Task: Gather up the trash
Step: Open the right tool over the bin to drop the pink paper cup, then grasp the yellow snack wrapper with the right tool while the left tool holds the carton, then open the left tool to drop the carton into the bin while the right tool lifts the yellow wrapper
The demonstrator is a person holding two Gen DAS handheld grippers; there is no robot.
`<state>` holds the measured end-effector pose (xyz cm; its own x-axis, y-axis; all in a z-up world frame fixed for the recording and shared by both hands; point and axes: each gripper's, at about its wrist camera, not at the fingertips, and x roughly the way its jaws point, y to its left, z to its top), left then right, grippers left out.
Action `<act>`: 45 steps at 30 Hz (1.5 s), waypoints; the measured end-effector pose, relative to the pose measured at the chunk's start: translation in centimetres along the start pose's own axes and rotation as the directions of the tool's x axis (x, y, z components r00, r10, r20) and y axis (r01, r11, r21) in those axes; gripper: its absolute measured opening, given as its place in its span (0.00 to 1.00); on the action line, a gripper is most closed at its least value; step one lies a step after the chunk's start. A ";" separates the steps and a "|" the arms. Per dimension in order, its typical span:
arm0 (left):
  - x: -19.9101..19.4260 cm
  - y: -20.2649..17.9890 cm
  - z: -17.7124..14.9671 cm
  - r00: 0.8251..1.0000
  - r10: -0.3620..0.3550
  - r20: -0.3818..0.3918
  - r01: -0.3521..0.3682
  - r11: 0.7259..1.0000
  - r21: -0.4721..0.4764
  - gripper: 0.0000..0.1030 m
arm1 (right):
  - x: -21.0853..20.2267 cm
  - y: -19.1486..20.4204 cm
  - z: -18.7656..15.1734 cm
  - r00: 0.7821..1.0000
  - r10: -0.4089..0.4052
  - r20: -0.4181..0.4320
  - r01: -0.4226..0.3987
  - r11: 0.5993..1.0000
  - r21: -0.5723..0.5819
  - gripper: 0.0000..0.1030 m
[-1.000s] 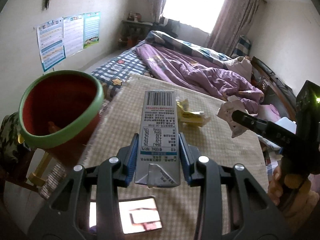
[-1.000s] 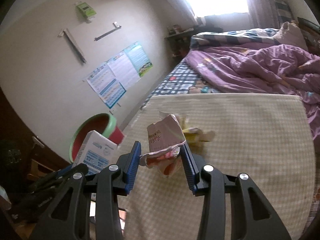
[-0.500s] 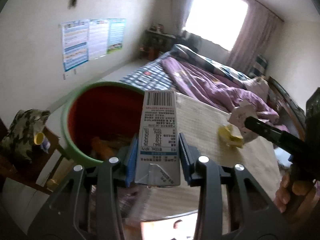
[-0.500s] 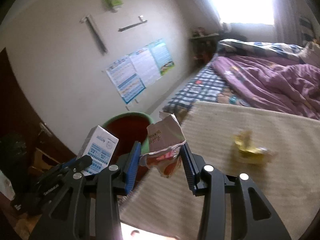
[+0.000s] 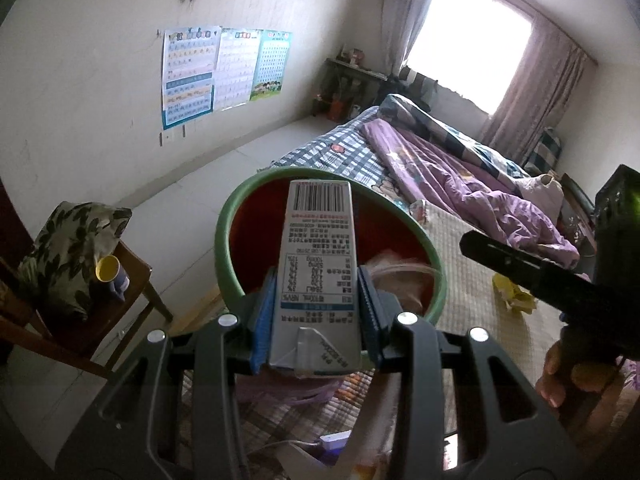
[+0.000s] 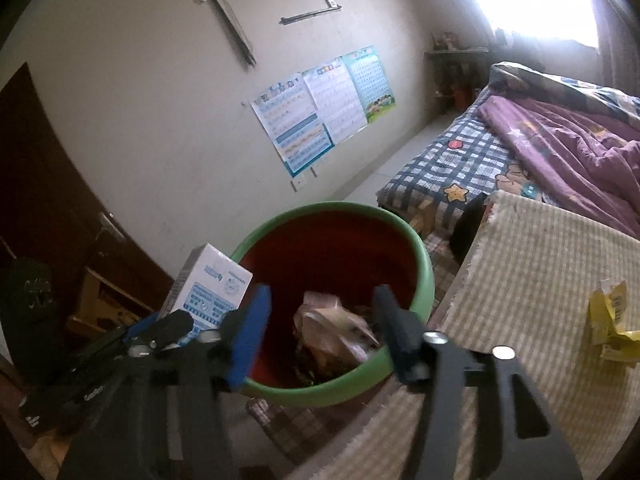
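Left wrist view: the left gripper [image 5: 316,312] is clamping a milk carton [image 5: 318,264] over the green-rimmed bin [image 5: 224,248], its long axis pointing away, barcode end farthest; open floor is lying left of the rim.

Right wrist view: the right gripper [image 6: 320,332], jaws just opening and holding nothing, is hovering above the bin [image 6: 424,276] beside the worktop [image 6: 532,264] edge; a crumpled wrapper [image 6: 336,328] is lying inside.

Bin [image 6: 420,264] mouth open; left claw's carton [image 6: 208,288] overhangs rim.
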<state>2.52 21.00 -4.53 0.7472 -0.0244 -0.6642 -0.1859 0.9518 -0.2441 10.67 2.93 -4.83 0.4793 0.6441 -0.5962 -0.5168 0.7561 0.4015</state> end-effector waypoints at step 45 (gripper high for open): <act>1.9 -2.9 0.6 0.997 -0.063 -0.033 0.065 0.996 0.064 0.35 | -2.6 -19.3 -4.4 0.725 -0.667 -0.174 0.653 0.745 -0.136 0.26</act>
<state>4.81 18.40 -4.67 0.7362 -0.0943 -0.6702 -0.0956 0.9658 -0.2409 16.23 -13.90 -14.11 0.5686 -0.0577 -0.8206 -0.1683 0.9683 -0.1847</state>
